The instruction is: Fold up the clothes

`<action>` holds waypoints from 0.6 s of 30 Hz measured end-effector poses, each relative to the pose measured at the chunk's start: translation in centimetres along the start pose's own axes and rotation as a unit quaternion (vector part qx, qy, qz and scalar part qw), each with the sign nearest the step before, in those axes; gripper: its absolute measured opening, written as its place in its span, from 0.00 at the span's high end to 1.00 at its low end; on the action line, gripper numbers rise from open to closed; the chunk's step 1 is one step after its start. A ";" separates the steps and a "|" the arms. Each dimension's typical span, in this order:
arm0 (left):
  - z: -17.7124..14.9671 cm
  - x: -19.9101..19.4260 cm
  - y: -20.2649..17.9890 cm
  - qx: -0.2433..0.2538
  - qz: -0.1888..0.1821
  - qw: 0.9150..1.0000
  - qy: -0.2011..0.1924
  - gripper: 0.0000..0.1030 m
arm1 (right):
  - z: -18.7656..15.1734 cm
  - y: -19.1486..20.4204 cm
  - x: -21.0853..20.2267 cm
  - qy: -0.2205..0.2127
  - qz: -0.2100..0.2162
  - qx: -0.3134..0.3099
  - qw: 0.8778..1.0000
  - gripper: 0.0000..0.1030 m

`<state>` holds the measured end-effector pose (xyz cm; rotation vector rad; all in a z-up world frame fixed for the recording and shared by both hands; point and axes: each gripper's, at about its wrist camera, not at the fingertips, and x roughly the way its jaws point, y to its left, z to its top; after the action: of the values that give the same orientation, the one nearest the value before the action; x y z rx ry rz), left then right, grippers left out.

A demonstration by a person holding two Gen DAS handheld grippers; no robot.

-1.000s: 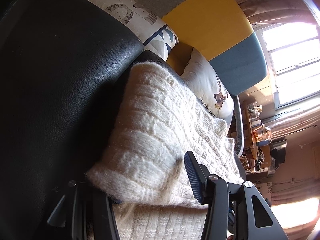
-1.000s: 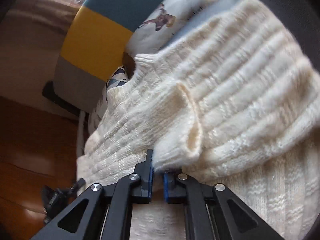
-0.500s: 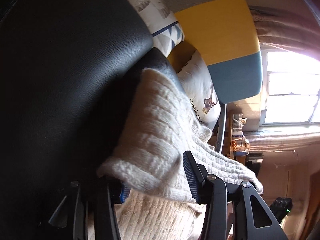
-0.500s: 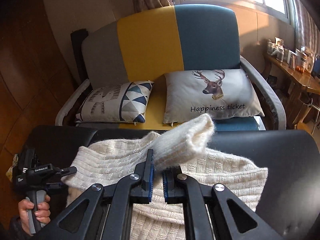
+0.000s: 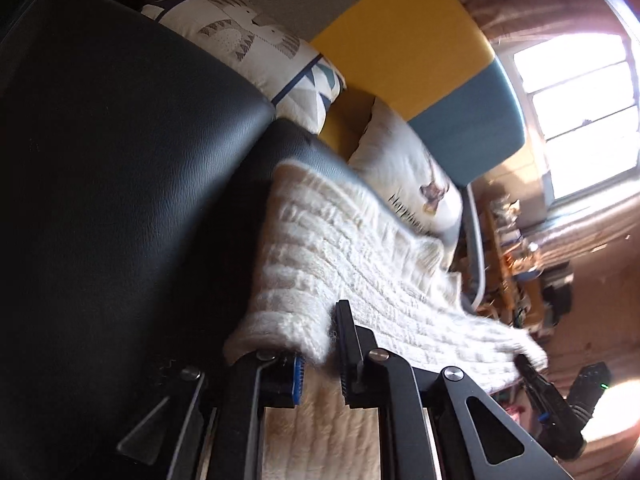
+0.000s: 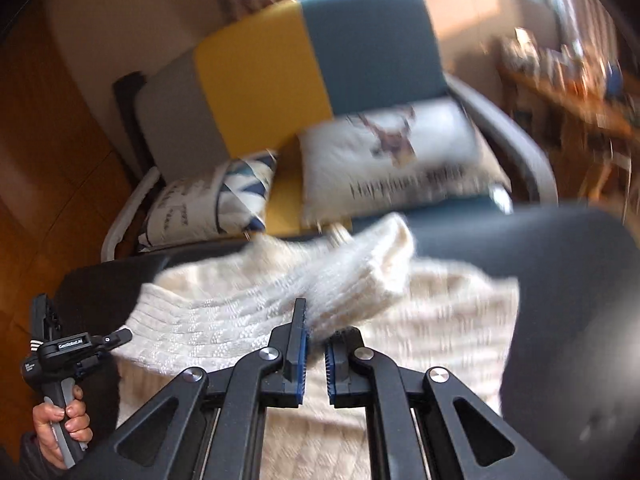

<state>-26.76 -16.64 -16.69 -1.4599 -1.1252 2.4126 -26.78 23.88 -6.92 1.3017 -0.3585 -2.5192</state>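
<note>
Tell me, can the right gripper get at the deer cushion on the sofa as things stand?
Probably not. The right gripper has its jaws shut on the sweater, and the black chair lies between it and the deer cushion. It would need to let go first.

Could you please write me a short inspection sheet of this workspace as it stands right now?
Surface: black leather-look top, partly covered by the knit.
Job's things: cream knitted sweater, partly folded, cuff raised.
Clutter: nothing seen on the surface.
Grippers: left gripper shut on the sweater's edge; right gripper shut on the cuff.
Cables: nothing seen.
Surroundings: grey, yellow and blue sofa, deer cushion, patterned cushion, window, wooden side table.
</note>
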 end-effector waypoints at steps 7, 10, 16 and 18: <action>-1.5 0.9 1.4 -0.016 0.007 1.000 0.012 0.87 | -5.0 -6.6 3.6 0.024 0.057 0.141 0.988 0.90; -1.7 0.9 1.4 -0.016 0.006 1.000 0.014 0.87 | -5.4 -8.0 3.9 0.010 0.074 0.178 0.981 0.84; -2.2 -0.3 1.1 -0.011 0.001 1.000 -0.022 0.87 | -5.0 -8.7 3.2 -0.026 0.070 0.180 0.981 0.90; -2.6 -0.4 0.9 0.006 0.020 0.999 -0.039 0.87 | -3.8 -6.7 1.7 -0.053 0.024 0.110 0.992 0.90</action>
<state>-24.28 -16.07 -17.68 -1.4095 -1.1037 2.5193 -25.50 29.15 -12.67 1.2184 -0.6997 -2.5720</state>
